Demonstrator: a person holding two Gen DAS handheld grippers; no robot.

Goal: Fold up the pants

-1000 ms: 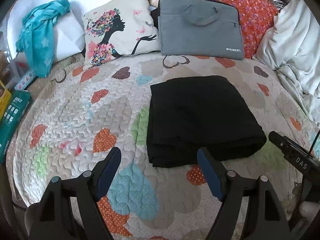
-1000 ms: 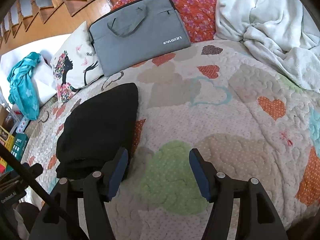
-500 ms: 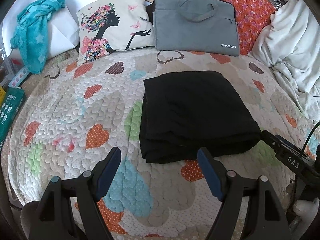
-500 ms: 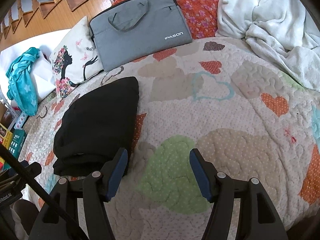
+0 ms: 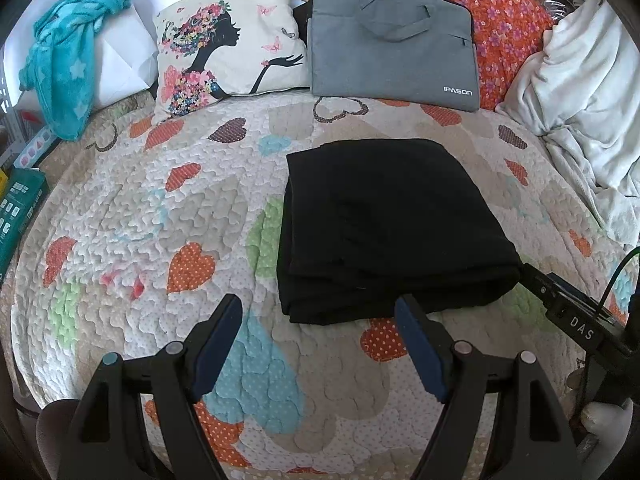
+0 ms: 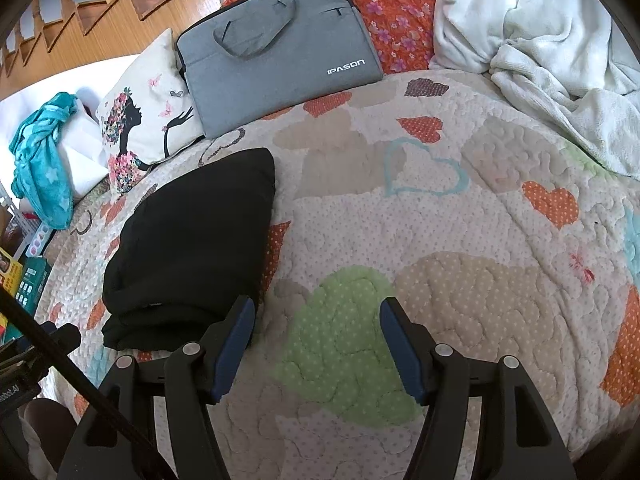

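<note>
The black pants (image 5: 384,228) lie folded into a flat rectangle on the heart-patterned quilt (image 5: 160,216). My left gripper (image 5: 318,312) hovers just in front of the pile's near edge, jaws wide open and empty. In the right wrist view the same folded pants (image 6: 192,248) lie to the left. My right gripper (image 6: 316,316) stands open over a green heart patch of the quilt (image 6: 460,220), nothing between its fingers; its left finger (image 6: 236,332) is beside the pants' near corner. The other gripper's body (image 5: 576,320) pokes in at the right edge of the left wrist view.
At the back lean a grey laptop bag (image 5: 392,40), a cushion with a silhouette print (image 5: 228,44) and a red floral pillow (image 5: 508,24). A white blanket (image 6: 540,52) is heaped at the right, a teal towel (image 5: 68,64) at the left. Boxes (image 5: 16,208) sit beside the bed's left edge.
In the left wrist view the scene has slid slightly left and up as the camera tilted a little. Both grippers stay open and the pants have not moved.
</note>
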